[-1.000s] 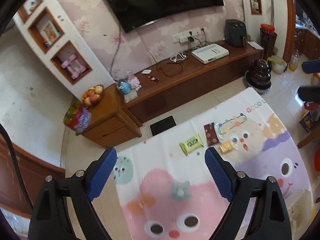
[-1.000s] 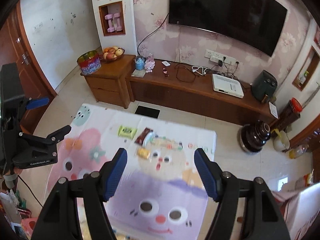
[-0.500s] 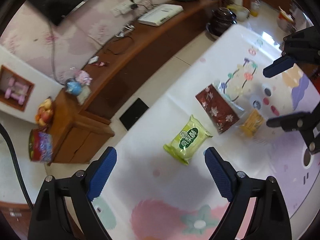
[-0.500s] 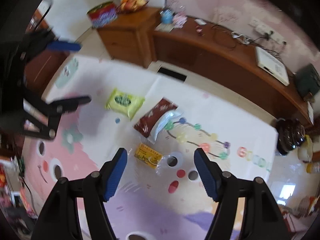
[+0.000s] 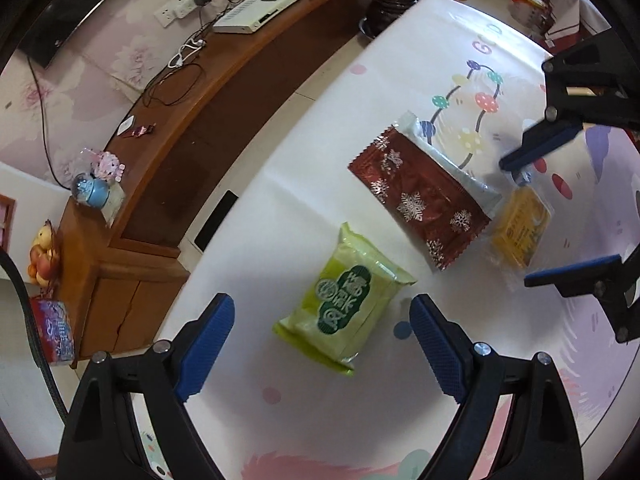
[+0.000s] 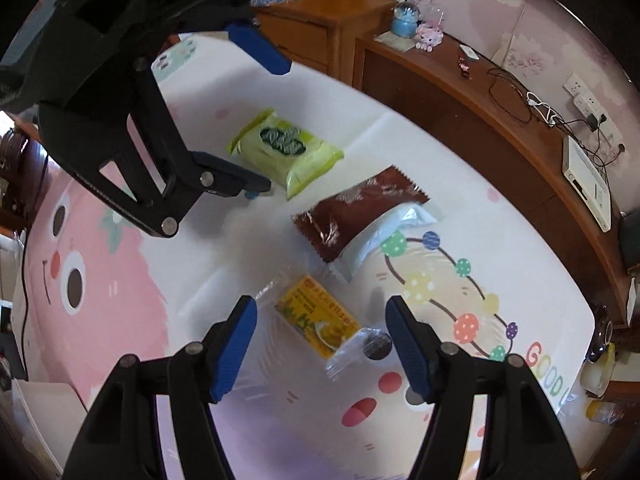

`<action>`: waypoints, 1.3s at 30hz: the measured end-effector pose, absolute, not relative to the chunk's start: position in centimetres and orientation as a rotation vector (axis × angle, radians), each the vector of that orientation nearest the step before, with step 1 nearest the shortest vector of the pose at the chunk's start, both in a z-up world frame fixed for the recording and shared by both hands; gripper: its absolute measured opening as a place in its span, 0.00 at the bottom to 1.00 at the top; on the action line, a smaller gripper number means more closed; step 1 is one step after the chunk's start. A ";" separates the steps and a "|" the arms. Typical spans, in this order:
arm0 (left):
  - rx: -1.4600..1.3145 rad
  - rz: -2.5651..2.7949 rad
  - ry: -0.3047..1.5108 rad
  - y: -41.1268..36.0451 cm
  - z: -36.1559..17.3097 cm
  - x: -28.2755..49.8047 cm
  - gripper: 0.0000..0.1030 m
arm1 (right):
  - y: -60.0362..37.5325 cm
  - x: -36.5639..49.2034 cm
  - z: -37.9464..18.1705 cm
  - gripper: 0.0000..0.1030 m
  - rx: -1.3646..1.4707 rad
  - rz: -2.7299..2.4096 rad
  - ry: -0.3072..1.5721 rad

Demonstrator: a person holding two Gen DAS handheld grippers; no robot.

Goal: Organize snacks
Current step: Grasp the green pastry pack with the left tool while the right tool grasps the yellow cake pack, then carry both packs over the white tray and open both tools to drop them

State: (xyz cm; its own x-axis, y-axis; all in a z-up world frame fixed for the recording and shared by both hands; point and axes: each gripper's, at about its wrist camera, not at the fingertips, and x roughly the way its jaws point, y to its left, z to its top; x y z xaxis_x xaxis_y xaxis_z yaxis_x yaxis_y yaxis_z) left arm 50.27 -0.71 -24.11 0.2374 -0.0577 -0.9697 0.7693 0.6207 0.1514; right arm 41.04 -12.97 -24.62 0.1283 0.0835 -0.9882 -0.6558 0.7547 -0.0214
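the left claw (image 5: 320, 336) hangs wide open over the green snack pack (image 5: 345, 300), which lies flat on the cartoon-print tabletop (image 5: 304, 432) between its blue pads. the right claw (image 6: 320, 344) gapes wide around the yellow snack pack (image 6: 316, 316). just beyond, a brown snowflake packet (image 6: 352, 212) overlaps a pale packet (image 6: 384, 236).
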 end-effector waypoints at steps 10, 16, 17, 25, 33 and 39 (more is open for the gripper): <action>0.612 -0.667 1.241 -1.0 -24.1 50.0 0.35 | -13.4 40.4 -25.3 0.26 -0.511 0.526 1.405; 0.542 -0.609 1.261 0.0 -23.4 48.0 0.33 | -14.1 39.0 -24.5 0.25 -0.438 0.459 1.429; 0.529 -0.599 1.261 0.2 -23.0 47.6 0.33 | -14.3 38.6 -24.0 0.25 -0.420 0.456 1.429; 0.430 -0.491 1.199 3.5 -15.5 41.5 0.33 | -15.2 34.2 -18.8 0.25 -0.364 0.427 1.382; 0.336 -0.365 1.105 5.8 -4.3 30.7 0.33 | -16.2 28.6 -11.3 0.25 -0.300 0.377 1.305; 0.232 -0.351 1.040 5.5 1.1 21.3 0.33 | -17.6 22.8 -5.6 0.25 -0.216 0.326 1.230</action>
State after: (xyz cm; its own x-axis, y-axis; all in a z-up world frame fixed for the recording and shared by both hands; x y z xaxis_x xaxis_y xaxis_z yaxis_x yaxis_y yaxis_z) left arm 21.34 5.51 1.06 0.4583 -0.1739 -0.8717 0.3906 0.9203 0.0218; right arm 22.82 -17.56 -5.58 0.2967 0.1269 -0.9465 -0.3581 0.9336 0.0129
